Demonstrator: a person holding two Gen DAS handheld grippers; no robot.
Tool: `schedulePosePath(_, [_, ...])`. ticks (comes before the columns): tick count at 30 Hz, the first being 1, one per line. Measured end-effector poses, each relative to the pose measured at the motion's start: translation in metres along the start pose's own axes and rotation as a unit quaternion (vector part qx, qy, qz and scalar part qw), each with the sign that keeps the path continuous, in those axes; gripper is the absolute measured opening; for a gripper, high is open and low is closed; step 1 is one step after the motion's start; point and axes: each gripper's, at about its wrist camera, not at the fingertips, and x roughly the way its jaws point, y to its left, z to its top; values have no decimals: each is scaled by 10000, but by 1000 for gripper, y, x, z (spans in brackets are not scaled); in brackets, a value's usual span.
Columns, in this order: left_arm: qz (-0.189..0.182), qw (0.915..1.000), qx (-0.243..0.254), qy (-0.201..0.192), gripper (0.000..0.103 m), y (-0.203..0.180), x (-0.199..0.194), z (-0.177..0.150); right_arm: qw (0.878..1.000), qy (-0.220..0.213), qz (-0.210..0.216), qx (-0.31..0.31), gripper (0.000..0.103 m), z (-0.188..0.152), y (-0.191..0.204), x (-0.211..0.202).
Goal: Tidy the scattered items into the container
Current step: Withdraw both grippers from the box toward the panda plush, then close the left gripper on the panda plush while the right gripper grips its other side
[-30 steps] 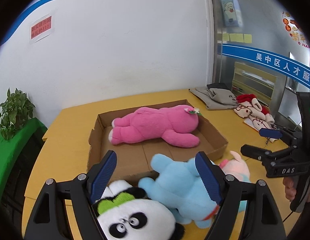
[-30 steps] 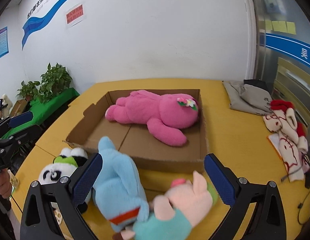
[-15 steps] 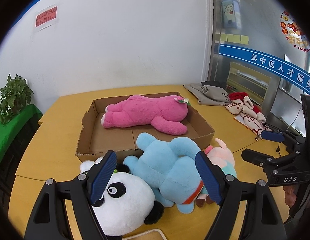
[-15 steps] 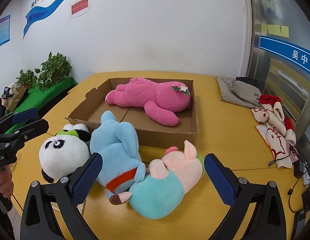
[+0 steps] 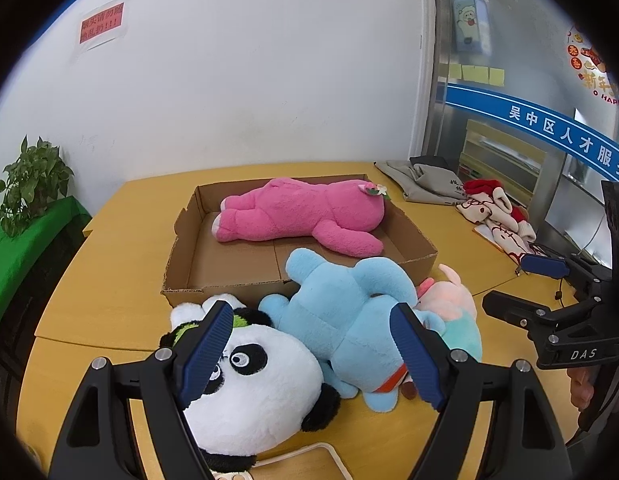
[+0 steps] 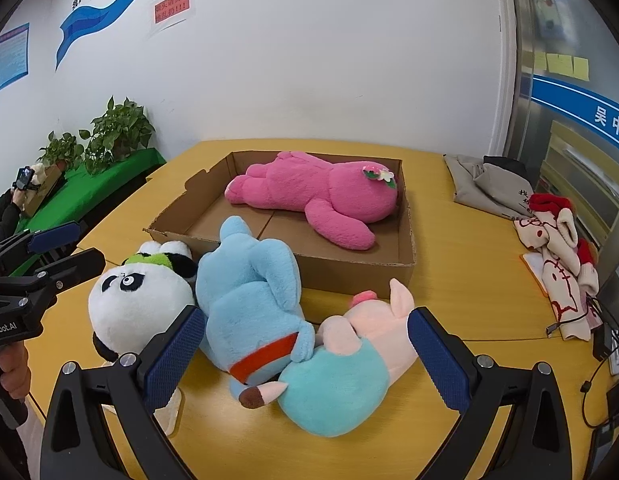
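Stowed: one pink plush bear (image 6: 317, 196), lying inside the shallow brown cardboard box (image 6: 349, 272). Outstanding, on the yellow table just before the box's near wall: round black-and-white plush panda (image 5: 253, 384), light-blue plush animal (image 6: 253, 292), pink-and-teal plush pig (image 6: 361, 360). Left gripper (image 5: 313, 356) and right gripper (image 6: 305, 356) were spread, empty, above them.

both grippers tilt downward, left gripper (image 5: 315, 354) and right gripper (image 6: 305, 354) with jaws spread wide, gripping nothing

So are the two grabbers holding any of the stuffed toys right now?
No, nothing is held. The left gripper and right gripper both stand open above the toys on the table.
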Motion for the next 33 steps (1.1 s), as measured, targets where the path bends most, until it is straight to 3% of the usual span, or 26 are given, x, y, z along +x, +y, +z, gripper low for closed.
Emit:
schedulePosePath(14, [-141,9988,-425,186,81,41,6,-15,9997,162,171,-24,103,-1,11,13])
schedulePosePath(21, [-158,9946,-904,481,81,85,18,-34,9940,158,1014,-386,103,0,42,21])
schedulePosePath(29, [-252,9861,-1296,1007,81,120,48,-65,9716,489,1974,-1209,103,-14,106,50])
schedulePosePath(33, [-690,9773,-1681,1090,82,141,59,-75,9596,682,2258,-1536,103,-20,130,72])
